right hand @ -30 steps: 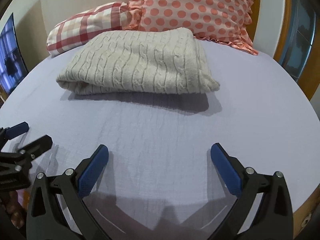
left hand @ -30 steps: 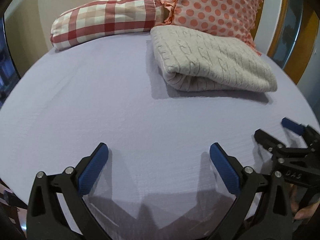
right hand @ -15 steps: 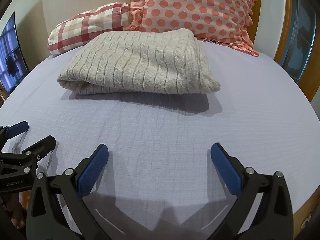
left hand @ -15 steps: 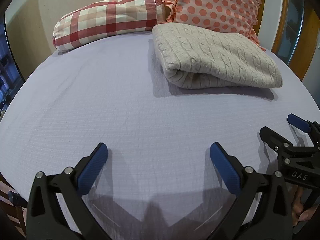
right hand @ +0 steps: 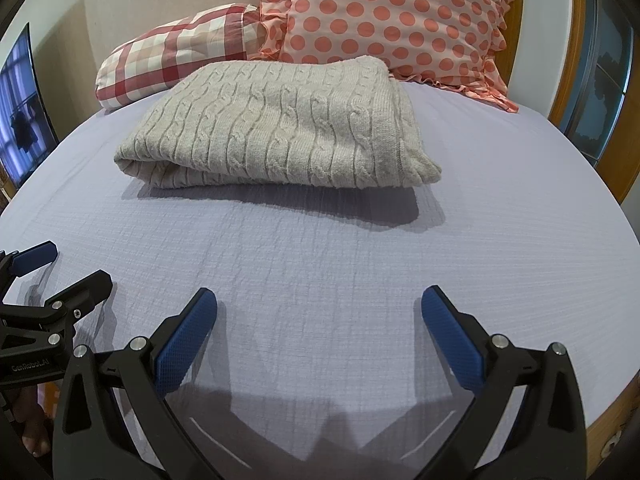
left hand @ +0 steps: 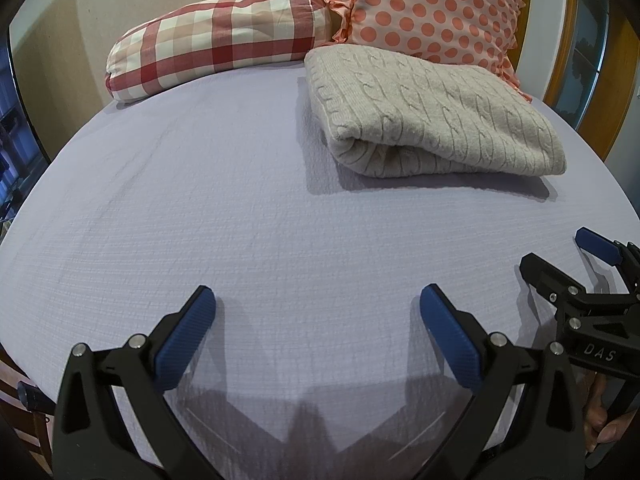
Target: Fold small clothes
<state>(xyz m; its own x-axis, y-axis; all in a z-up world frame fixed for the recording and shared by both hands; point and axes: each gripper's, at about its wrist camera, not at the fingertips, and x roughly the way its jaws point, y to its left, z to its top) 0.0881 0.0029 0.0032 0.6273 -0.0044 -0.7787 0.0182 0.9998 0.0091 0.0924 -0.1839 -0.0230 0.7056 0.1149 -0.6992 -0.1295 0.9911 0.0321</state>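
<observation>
A cream cable-knit sweater lies folded on the lilac bed sheet, far right in the left wrist view and centred ahead in the right wrist view. My left gripper is open and empty above the sheet's near part, well short of the sweater. My right gripper is open and empty, also short of the sweater. The right gripper shows at the right edge of the left wrist view. The left gripper shows at the left edge of the right wrist view.
A red-and-white checked pillow and a pink polka-dot pillow lean at the head of the bed behind the sweater. A wooden frame borders the bed on the right. A dark screen stands at the left.
Both grippers have drawn back and lifted slightly, so the sweater sits a little lower in both views. Both stay open and empty. The sweater has not moved.
</observation>
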